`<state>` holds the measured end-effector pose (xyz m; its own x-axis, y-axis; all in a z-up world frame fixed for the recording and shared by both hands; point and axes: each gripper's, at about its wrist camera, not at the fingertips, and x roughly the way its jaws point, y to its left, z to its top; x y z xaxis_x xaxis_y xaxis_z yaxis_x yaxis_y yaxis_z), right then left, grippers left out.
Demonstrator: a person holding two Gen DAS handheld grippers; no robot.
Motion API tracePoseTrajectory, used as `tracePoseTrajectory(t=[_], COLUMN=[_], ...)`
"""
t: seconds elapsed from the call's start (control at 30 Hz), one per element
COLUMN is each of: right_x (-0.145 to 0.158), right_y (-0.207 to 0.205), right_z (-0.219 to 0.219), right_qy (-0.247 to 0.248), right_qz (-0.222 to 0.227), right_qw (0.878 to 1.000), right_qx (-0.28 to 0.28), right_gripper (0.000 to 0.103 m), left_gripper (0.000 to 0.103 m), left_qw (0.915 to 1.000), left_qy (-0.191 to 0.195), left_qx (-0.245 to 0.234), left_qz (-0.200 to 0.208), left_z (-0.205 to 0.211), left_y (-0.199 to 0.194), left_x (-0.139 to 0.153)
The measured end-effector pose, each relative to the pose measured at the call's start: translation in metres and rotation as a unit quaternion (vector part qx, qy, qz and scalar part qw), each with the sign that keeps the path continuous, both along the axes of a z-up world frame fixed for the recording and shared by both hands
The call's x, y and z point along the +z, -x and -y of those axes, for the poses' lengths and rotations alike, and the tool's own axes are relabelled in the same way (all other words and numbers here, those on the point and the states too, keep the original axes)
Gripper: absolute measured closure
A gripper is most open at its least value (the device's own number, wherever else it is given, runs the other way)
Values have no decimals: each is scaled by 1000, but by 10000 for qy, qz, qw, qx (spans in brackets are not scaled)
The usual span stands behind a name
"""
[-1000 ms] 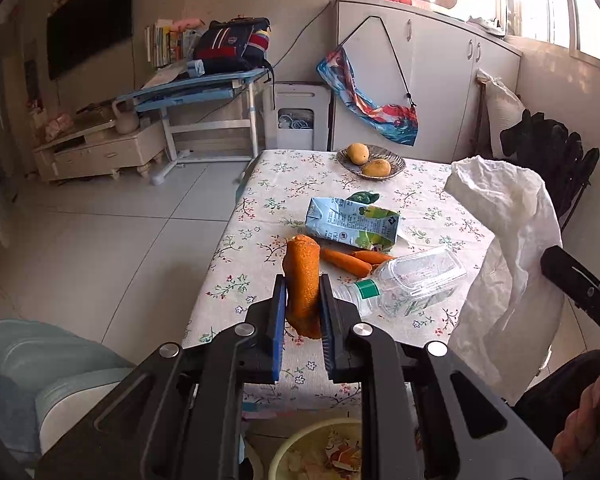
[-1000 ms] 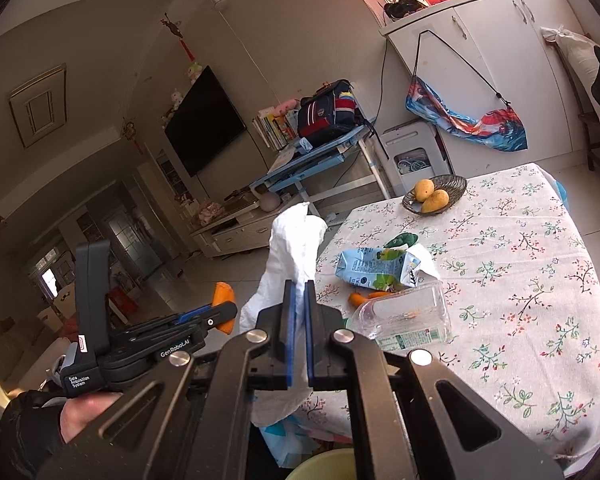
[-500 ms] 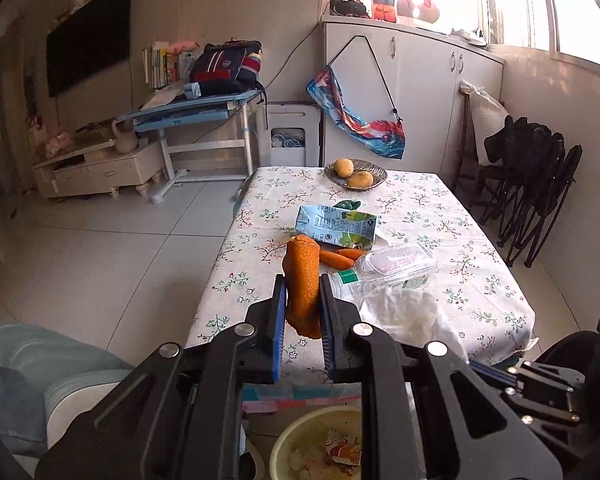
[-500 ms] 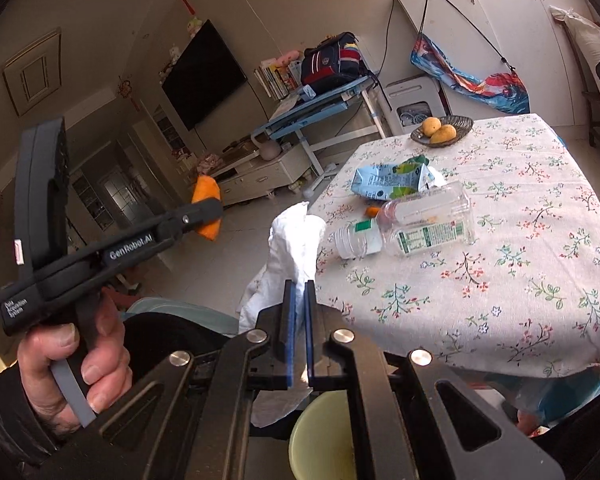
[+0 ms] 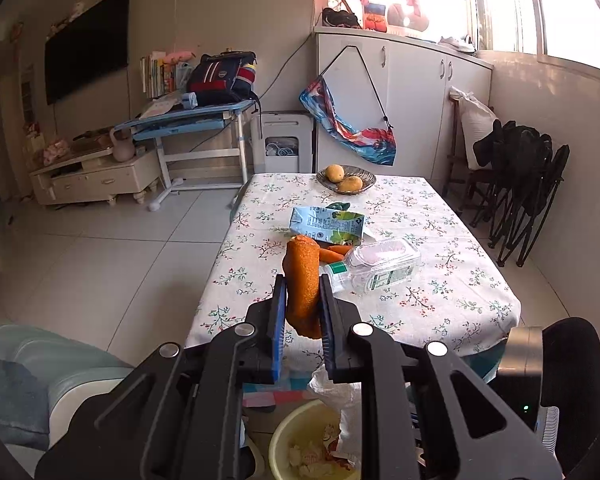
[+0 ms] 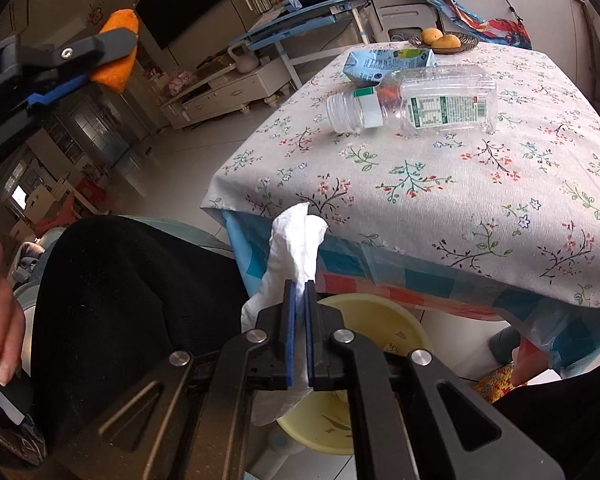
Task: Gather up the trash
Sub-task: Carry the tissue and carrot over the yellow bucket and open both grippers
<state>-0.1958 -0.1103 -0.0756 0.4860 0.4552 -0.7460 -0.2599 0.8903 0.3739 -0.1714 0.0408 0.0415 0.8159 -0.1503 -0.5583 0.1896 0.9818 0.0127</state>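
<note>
Left wrist view: the left gripper (image 5: 303,312) is clamped on an orange peel piece (image 5: 302,280), held in the air off the table's near edge. Below it stands a yellow bin (image 5: 288,436). The right gripper (image 6: 299,312) pinches a white plastic bag (image 6: 298,240) over the bin, below the table's (image 6: 480,200) near edge. Near the table's left edge lie a clear bottle (image 6: 416,100) and, beyond it, a carton (image 6: 384,62).

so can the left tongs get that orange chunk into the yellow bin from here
Probably yes. The left tongs grip the orange carrot chunk above and short of the round yellow plastic bin, but the crumpled white plastic bag in the right tongs hangs over its mouth.
</note>
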Motion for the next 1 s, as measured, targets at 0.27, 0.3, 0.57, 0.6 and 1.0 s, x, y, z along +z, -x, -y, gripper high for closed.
tracePoseTrajectory(t=[0.27,0.3,0.57,0.6,1.0], right_x=[-5,-3,15,18,43], right_y=[3,4,7,8,14], right_z=[2,4,21,24,45], right_qy=[103,87,-144,-172,-172], right_qz=[-105,-77,423,510,1259], right_qw=[9998,9997,9969,9961,9834], right_qx=[-163,-201,-645,-700,-1296], right_gripper=[61,61,50,49,39], left_gripper=[88,88,88,88,88], left_qw=[10000,10000,9999,9999,9992], left_qy=[14,11,-47,-51,-182], left_qx=[-34,-41,-92,-101,-234], left_qz=[-2,-7,15,18,-280], left_z=[-3,-3,0,1,9], left_y=[9,10,17,18,22], left_x=[-1,-2,-2,-2,-25])
